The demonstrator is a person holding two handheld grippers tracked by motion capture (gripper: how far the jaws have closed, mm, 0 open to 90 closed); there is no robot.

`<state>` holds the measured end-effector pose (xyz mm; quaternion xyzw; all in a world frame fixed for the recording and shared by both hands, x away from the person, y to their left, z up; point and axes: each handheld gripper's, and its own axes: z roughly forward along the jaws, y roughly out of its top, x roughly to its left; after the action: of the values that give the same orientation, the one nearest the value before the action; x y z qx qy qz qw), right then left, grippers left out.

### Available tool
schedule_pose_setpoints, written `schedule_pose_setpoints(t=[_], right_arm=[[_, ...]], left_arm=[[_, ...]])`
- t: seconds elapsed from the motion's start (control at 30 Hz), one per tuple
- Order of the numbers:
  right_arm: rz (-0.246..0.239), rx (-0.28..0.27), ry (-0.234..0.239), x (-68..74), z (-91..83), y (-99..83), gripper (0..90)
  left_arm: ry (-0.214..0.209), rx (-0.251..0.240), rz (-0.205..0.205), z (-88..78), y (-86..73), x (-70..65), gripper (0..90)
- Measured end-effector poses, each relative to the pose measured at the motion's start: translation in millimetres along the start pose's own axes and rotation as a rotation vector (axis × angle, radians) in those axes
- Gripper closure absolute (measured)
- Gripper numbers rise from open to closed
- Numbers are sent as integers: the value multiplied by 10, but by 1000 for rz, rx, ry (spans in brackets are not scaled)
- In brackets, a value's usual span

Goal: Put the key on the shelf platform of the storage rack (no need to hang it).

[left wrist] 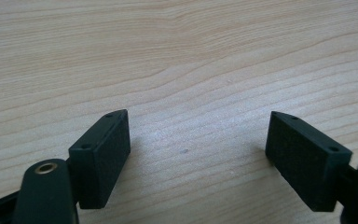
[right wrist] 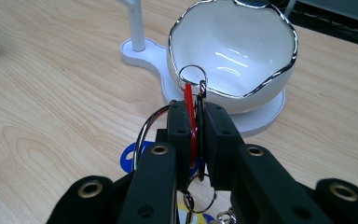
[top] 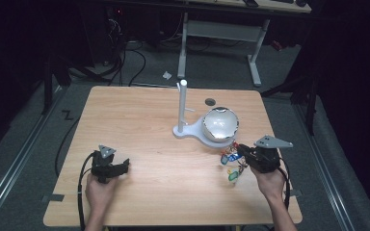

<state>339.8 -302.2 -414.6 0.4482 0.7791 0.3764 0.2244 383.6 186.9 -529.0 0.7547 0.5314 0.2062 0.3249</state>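
Observation:
My right gripper [top: 238,148] [right wrist: 192,109] is shut on a bunch of keys and coloured tags [top: 231,164], held just above the table's right side. A red tag [right wrist: 188,99] is pinched between its pads, with a metal ring [right wrist: 192,74] poking up past them and a blue tag [right wrist: 128,158] hanging below. Right behind the gripper stands an empty white bowl with a silver rim [top: 220,124] [right wrist: 233,51], seated on a white stand base [top: 185,131] [right wrist: 261,120] with an upright post [top: 183,102] [right wrist: 136,25]. My left gripper [top: 125,166] [left wrist: 198,135] rests open at the table's front left, bare wood between its jaws.
The wooden table [top: 149,125] has a small dark round hole [top: 210,101] near its far edge. A desk frame [top: 221,33] and cables lie on the floor beyond the table.

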Motion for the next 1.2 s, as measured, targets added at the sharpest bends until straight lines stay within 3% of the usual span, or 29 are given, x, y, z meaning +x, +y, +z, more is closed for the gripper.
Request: schedule_pose_setpoints(t=[0.97,1.2], right_arm=[[-44,-66,23,-111,-229,521,826],[-24,-84,46,-171,-233,662,826]], left_arm=[[0,0,0,0,0,0,223],[-2,0,0,-1,0,2,224]])
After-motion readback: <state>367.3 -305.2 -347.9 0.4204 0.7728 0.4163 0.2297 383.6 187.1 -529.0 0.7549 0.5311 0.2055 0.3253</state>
